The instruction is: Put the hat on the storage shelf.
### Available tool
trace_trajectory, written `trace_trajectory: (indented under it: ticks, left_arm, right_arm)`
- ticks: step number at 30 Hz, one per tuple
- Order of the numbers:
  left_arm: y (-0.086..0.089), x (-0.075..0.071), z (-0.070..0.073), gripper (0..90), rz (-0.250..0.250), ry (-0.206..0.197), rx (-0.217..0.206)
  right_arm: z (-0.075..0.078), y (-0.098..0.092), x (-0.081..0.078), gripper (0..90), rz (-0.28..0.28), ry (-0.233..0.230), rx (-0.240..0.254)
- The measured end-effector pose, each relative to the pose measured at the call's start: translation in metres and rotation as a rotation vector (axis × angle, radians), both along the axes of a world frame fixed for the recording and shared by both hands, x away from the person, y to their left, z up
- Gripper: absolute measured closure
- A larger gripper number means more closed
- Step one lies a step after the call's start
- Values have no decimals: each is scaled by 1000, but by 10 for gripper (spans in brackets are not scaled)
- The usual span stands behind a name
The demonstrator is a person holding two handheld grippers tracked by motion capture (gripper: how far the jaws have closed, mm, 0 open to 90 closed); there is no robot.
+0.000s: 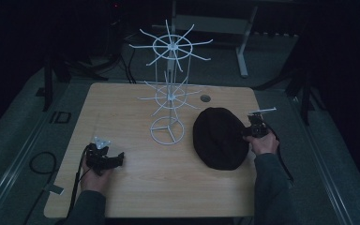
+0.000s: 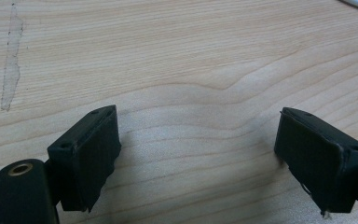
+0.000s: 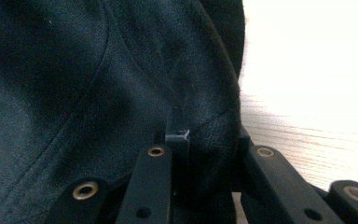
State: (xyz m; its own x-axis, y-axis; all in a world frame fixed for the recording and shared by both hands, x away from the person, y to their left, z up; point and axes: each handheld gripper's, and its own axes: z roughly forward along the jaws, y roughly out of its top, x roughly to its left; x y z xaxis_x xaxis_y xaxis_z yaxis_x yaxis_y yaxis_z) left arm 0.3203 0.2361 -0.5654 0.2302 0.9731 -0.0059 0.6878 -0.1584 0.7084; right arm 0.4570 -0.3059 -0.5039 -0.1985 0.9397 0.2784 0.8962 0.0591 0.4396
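Nearest the person, the left gripper (image 1: pixel 104 158) rests low on the wooden table (image 1: pixel 136 187), held in the left hand (image 1: pixel 93 178). Its fingers (image 2: pixel 86 154) stand wide apart with nothing between them. The left gripper view shows bare wood grain under the gap and a pale scuff mark (image 2: pixel 10 65) farther out, a detail too small to make out from above.

Across the table, the right hand (image 1: pixel 264 143) holds the right gripper (image 1: pixel 249 132) against the right edge of a black cap (image 1: pixel 219 138). The high view gives the cap's whole outline: a dark oval lying flat right of centre, its long axis running from the near side toward the far side and leaning slightly leftward as it goes away. The grip itself is hard to read there. The right gripper view settles it: the fingers (image 3: pixel 156 186) are clenched on a fold of the cap's black fabric (image 3: pixel 74 93), with a seam curving across it.

Just left of the cap and apart from it stands a white wire rack (image 1: pixel 168 93), upright on a ring base, with two tiers of spokes.
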Motion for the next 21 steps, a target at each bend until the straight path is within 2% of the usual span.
trace_trajectory:
  ticks: [10, 14, 21]
  left_arm:
    - [0, 0, 0, 146, 1, 0, -1]
    - [0, 0, 0, 146, 1, 0, -1]
    - [0, 0, 0, 145, 1, 0, -1]
  right_arm:
    - [13, -5, 0, 781, -6, -27, 85]
    - [19, -10, 0, 780, -17, -42, 141]
    - [24, -17, 0, 780, -42, -64, 198]
